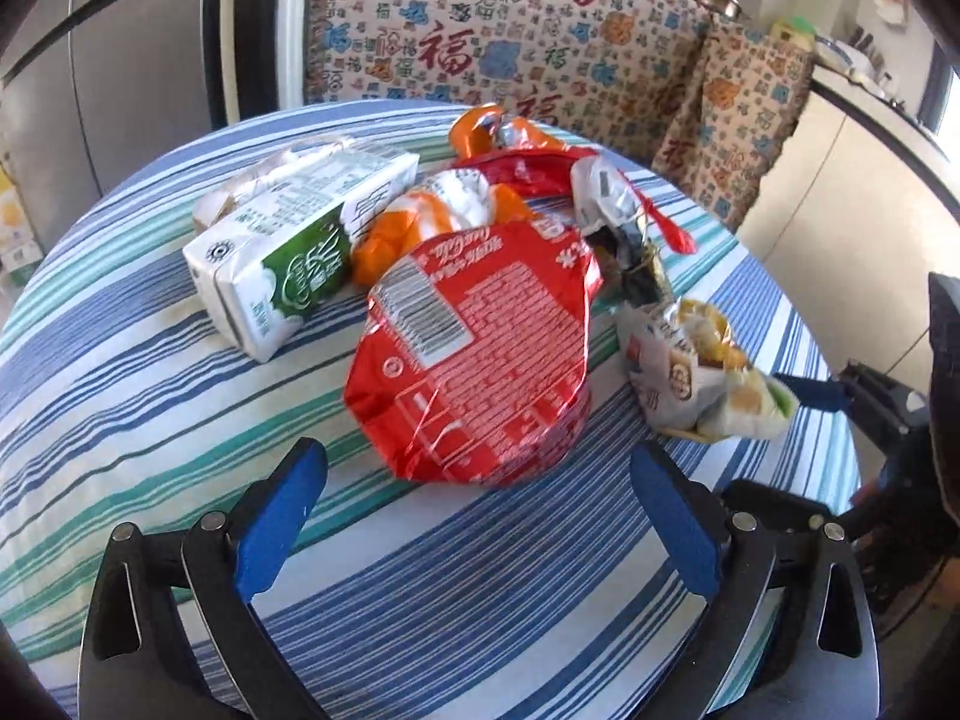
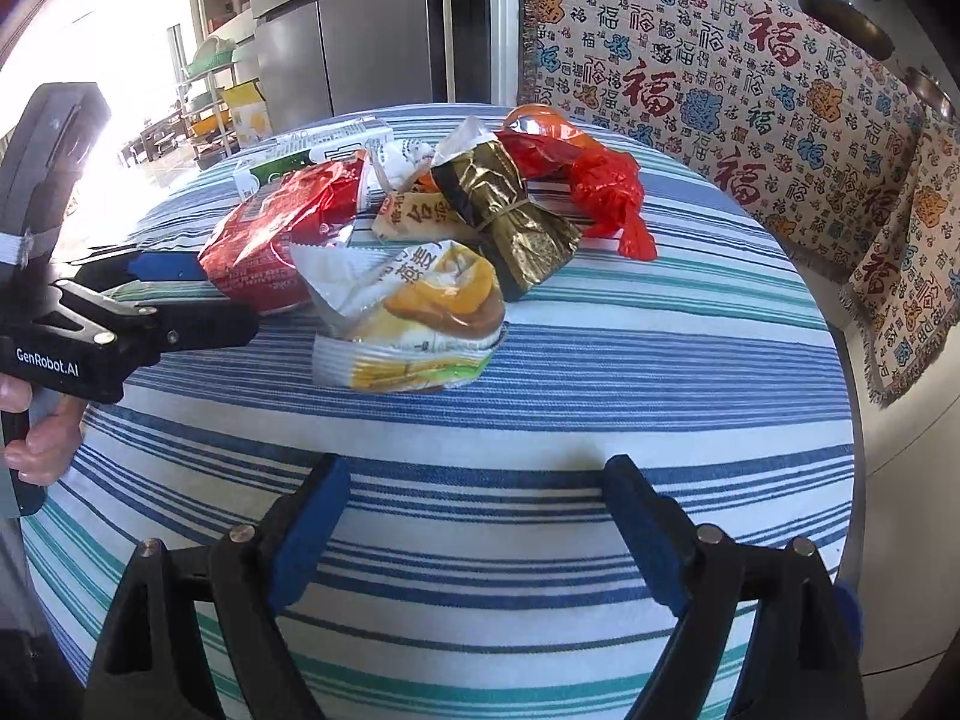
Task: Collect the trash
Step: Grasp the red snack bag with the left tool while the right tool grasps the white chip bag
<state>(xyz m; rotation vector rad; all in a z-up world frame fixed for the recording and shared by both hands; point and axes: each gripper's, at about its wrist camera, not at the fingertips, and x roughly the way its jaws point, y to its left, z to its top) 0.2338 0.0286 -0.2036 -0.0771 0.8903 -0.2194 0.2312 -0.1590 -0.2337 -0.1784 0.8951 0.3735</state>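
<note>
Now the left tool (image 1: 477, 507) hangs wide open just short of the red bag (image 1: 474, 354), which lies at the near edge of the trash pile on the striped table (image 1: 150, 408). Likely best to slide one finger under its puffed edge and pinch a crease, since foil slips. Right tool (image 2: 477, 516), also wide and empty, faces the yellow wrapper (image 2: 414, 318).

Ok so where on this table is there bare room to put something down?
The striped tablecloth is bare between the right gripper and the yellow bread wrapper, and at left before the milk carton. The trash crowds mid-table around the red snack bag, facing the open left gripper.
</note>
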